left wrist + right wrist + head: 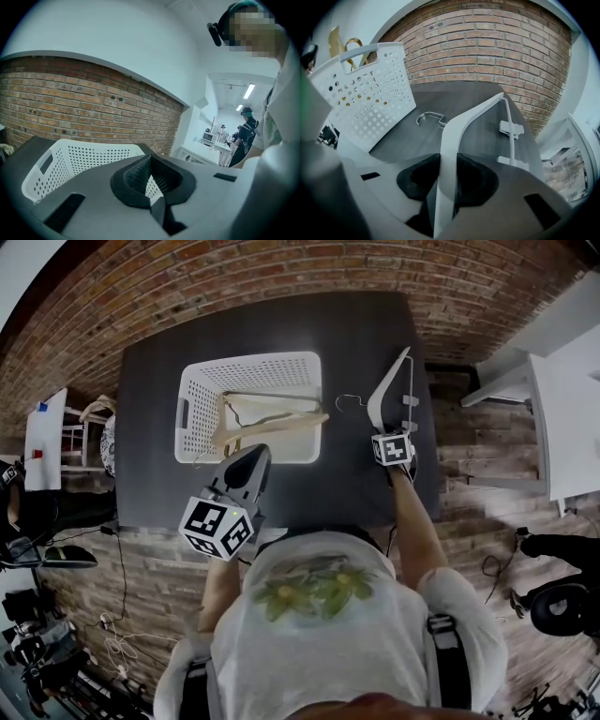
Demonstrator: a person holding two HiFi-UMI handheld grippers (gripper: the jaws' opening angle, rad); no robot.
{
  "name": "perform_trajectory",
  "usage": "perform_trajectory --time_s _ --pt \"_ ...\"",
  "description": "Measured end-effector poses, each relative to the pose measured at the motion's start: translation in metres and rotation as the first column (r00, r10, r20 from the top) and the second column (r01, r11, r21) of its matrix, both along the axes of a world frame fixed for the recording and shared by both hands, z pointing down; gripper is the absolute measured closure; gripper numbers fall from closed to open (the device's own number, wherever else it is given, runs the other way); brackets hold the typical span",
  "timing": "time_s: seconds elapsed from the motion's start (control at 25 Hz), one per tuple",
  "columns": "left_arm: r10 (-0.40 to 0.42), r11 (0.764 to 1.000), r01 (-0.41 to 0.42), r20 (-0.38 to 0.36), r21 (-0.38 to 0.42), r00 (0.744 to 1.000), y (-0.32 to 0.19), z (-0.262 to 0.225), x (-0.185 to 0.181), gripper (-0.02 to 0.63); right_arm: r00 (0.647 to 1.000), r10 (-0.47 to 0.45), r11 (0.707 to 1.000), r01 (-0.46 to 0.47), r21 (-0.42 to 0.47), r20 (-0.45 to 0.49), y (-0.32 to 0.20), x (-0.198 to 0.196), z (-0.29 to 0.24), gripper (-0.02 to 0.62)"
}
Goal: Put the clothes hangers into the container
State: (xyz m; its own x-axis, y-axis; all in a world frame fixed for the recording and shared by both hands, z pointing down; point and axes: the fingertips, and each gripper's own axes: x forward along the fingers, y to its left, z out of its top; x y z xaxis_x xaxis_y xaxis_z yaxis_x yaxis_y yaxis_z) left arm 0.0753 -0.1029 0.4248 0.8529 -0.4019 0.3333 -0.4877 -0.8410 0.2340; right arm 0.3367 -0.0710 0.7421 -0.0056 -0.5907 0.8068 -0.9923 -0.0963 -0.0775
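1. The right gripper (382, 432) has its fingers clamped on one arm of the white plastic clothes hanger with a clip bar (459, 126). The hanger lies on the dark table (356, 324), just right of the white perforated plastic basket (248, 360). The hold is far from the hanger's middle, so it may swing or twist once lifted.
2. Its metal hook (349, 399) points at the basket wall and could snag the rim on the way over, as could the clips.
3. The pale wooden hanger (272, 426) in the basket seems to rest an end on the right rim, so a bump may tip it out.
4. The left gripper (255, 454) hovers at the basket's near edge, fingers pressed together on nothing.
5. Count: one white hanger outside. Inside are one wooden hanger and seemingly a thinner second one, though I cannot be sure. One basket, two grippers.
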Motion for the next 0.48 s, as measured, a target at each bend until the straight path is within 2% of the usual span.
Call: perform_trajectory --time_s 0.16,0.32,0.48 --pt "0.010 1.000 -0.010 -0.006 0.001 1.000 -0.002 -0.002 -0.001 0.578 1.000 -0.026 1.000 0.026 -0.002 -0.007 0.004 -0.001 -0.007 0.463" --pt "0.009 1.000 -0.009 -0.017 0.000 1.000 -0.007 -0.004 -0.006 0.578 0.997 -0.031 0.998 0.027 0.055 0.072 0.009 -0.008 -0.018 0.463" --pt "0.012 1.000 -0.013 -0.029 -0.001 0.999 -0.009 -0.005 -0.008 0.578 0.997 -0.017 0.996 0.010 0.090 0.078 0.015 -0.008 -0.037 0.463"
